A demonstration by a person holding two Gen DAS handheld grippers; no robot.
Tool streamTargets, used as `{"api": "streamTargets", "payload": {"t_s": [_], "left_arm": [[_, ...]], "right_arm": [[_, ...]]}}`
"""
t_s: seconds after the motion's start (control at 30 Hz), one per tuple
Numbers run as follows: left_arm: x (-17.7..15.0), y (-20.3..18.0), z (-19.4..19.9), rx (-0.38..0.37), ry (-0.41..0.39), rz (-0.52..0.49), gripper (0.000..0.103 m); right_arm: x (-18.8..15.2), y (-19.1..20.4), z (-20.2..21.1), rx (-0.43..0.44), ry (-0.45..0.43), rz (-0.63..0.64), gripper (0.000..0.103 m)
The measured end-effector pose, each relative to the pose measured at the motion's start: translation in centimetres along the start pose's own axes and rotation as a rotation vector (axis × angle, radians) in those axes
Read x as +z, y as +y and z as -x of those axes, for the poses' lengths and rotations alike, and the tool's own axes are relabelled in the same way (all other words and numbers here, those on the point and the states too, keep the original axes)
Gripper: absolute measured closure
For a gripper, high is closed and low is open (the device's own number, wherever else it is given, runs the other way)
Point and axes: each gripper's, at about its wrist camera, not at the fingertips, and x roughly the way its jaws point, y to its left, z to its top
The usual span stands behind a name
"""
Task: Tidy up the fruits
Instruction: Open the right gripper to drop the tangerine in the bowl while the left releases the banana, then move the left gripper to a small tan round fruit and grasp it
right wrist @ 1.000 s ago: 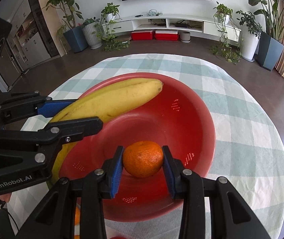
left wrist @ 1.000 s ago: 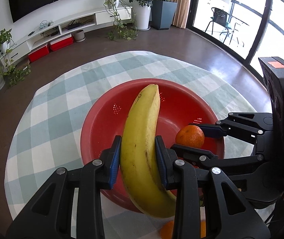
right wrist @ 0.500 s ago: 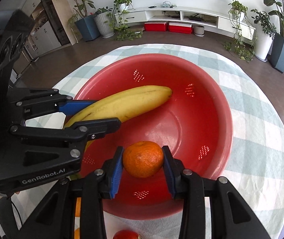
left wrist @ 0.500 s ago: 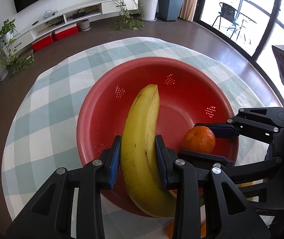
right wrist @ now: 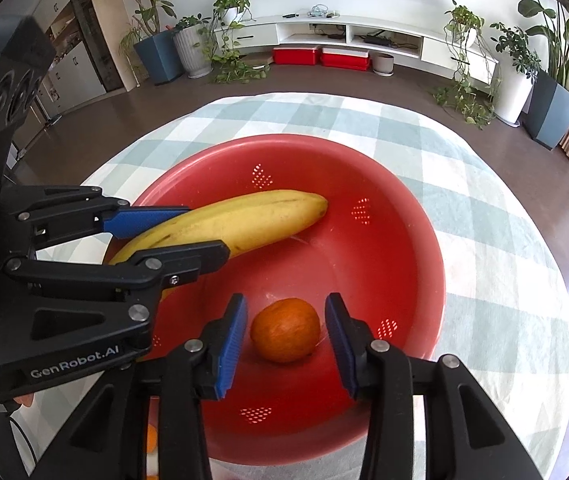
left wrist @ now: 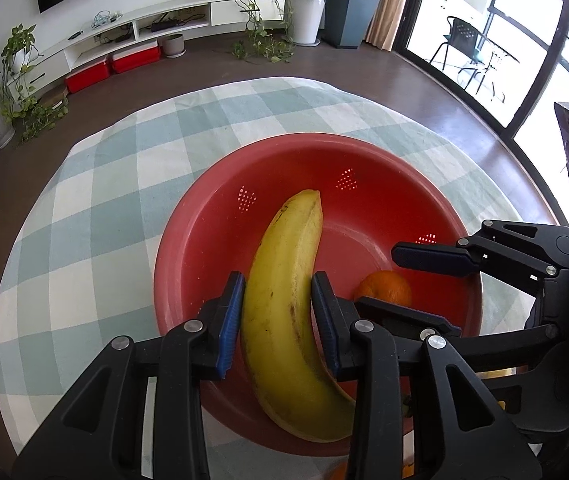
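Note:
A red perforated bowl (left wrist: 204, 236) (right wrist: 416, 248) sits on a round table with a green-and-white checked cloth. My left gripper (left wrist: 278, 316) (right wrist: 164, 232) is shut on a yellow banana (left wrist: 288, 292) (right wrist: 244, 220) and holds it over the bowl, its far tip low inside. My right gripper (right wrist: 286, 338) (left wrist: 416, 284) is open inside the bowl. A small orange (right wrist: 285, 335) (left wrist: 384, 290) lies on the bowl floor between its fingers, apart from both pads.
The checked cloth (left wrist: 96, 184) (right wrist: 504, 264) covers the table around the bowl. More orange fruit (right wrist: 151, 438) shows at the near edge beneath the grippers, partly hidden. Beyond the table are a dark floor, a TV shelf and potted plants.
My right gripper has opened and let go of the orange, which now rests on the bowl floor. The banana has come lower into the bowl, still held by my left gripper.

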Motion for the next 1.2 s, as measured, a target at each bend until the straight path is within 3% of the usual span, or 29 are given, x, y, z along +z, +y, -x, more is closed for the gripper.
{"api": "streamTargets", "payload": {"t_s": [0.17, 0.33, 0.5, 0.7, 0.83, 0.9, 1.07, 1.2], "left_arm": [[0.1, -0.5, 0.3, 0.001, -0.011, -0.012, 0.069], [0.2, -0.7, 0.8, -0.001, -0.037, -0.009, 0.058], [-0.1, -0.9, 2.1, -0.006, -0.059, -0.007, 0.057], [-1.7, -1.3, 6.4, -0.009, -0.14, 0.002, 0.038], [-4.8, -0.7, 11.0, -0.028, -0.241, 0.066, 0.011], [-6.8, -0.7, 12.9, -0.062, -0.274, 0.092, 0.0], [-13.3, -1.7, 16.2, -0.125, -0.322, 0.126, 0.0], [-18.8, -3.7, 18.3, -0.104, -0.399, 0.122, 0.0]], "right_arm": [[0.0, 0.0, 0.2, -0.004, -0.006, -0.001, 0.052], [-0.2, -0.1, 0.8, -0.018, -0.016, -0.002, 0.048], [-0.6, -0.1, 1.8, -0.034, -0.031, 0.001, 0.046], [-1.7, -0.3, 5.7, -0.017, -0.106, -0.029, 0.037], [-3.9, -1.2, 10.1, 0.077, -0.218, -0.12, 0.014], [-5.6, -1.6, 12.0, 0.144, -0.265, -0.182, 0.009], [-10.7, -2.5, 14.8, 0.237, -0.286, -0.376, 0.002], [-15.7, -2.4, 15.7, 0.267, -0.266, -0.508, 0.0]]}}
